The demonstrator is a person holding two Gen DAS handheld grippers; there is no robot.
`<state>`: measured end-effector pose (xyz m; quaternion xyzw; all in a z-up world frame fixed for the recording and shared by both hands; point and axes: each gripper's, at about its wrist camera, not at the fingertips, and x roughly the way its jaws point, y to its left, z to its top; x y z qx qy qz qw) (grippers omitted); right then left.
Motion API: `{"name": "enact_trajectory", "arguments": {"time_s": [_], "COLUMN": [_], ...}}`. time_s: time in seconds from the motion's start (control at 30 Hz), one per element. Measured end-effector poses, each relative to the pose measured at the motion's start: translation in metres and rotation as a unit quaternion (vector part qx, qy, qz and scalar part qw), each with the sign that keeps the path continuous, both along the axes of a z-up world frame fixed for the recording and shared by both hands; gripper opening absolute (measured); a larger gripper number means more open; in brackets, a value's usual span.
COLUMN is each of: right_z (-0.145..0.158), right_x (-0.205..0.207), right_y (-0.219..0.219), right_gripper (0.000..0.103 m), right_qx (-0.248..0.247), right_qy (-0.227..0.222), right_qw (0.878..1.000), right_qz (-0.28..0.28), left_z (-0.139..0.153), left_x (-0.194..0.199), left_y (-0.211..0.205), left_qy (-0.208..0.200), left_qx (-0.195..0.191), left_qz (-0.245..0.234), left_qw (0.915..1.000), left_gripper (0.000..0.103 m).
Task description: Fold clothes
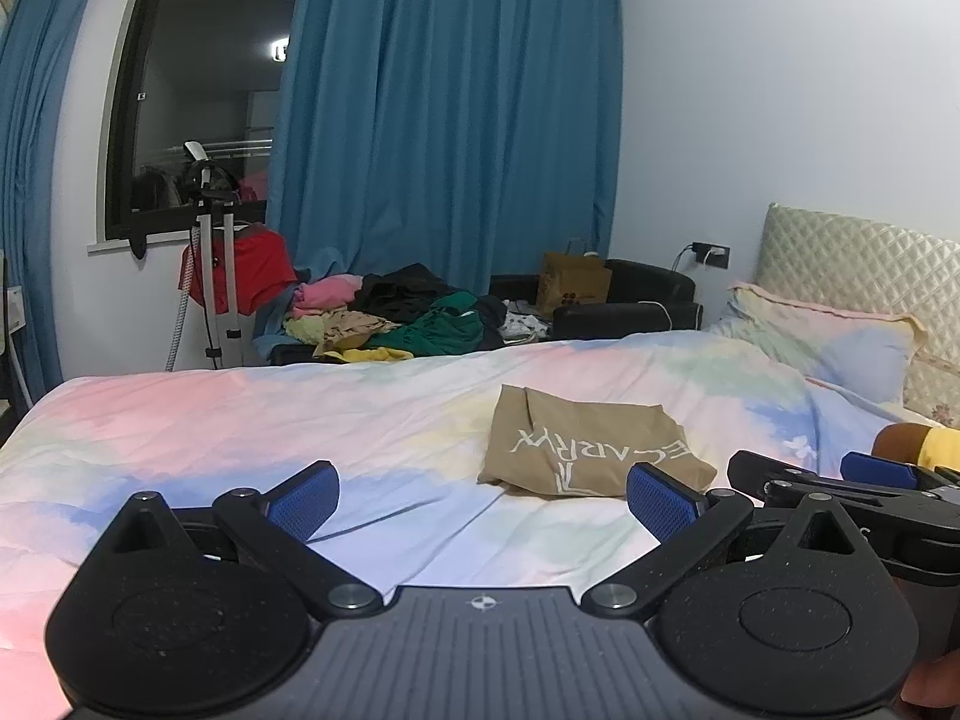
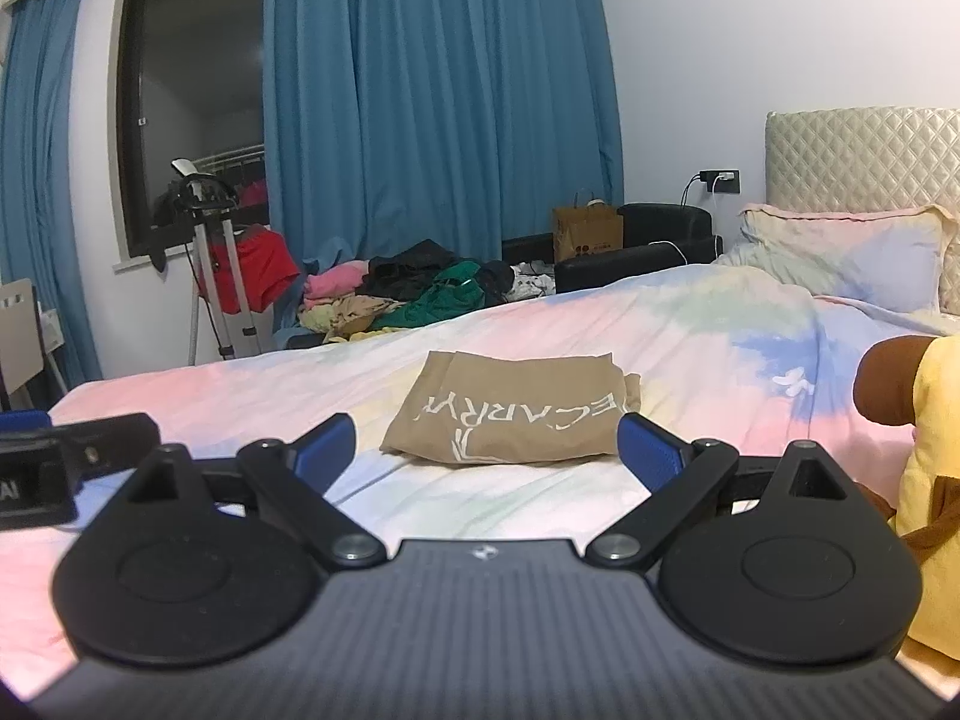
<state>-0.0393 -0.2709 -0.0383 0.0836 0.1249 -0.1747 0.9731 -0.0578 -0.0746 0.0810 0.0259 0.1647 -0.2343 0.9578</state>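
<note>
up front in the left wrist view, the left gripper (image 1: pixel 483 501) hovers above the pastel bedsheet (image 1: pixel 240 426) with its blue-padded fingers (image 1: pixel 303 501) spread wide and holding nothing. the folded tan garment (image 1: pixel 591 450), white lettering on top, lies flat on the sheet just beyond the right-hand finger. the right gripper (image 1: pixel 840 477) shows at the right edge.

from the right wrist view, the right gripper (image 2: pixel 486 450) also has its fingers (image 2: pixel 651 450) wide apart and empty, the tan garment (image 2: pixel 516 411) lying just ahead between them. a pile of unfolded clothes (image 2: pixel 408 294) sits past the bed's far edge, below the blue curtain (image 2: pixel 438 90).
</note>
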Motion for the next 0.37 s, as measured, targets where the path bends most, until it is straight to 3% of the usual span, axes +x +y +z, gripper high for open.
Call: {"name": "enact_trajectory", "arguments": {"time_s": [0.37], "right_z": [-0.0004], "right_x": [0.0017], "right_y": [0.0011], "right_gripper": [0.096], "right_qx": [-0.006], "right_qy": [0.004], "right_qw": [1.000], "right_qz": [-0.001], "left_z": [-0.0005], "left_x": [-0.0061], "left_y": [-0.0021], "left_qy": [-0.001], "left_qx": [0.005], "left_qz": [-0.002], "left_qw": [1.0000], "left_gripper": [0.103]}}
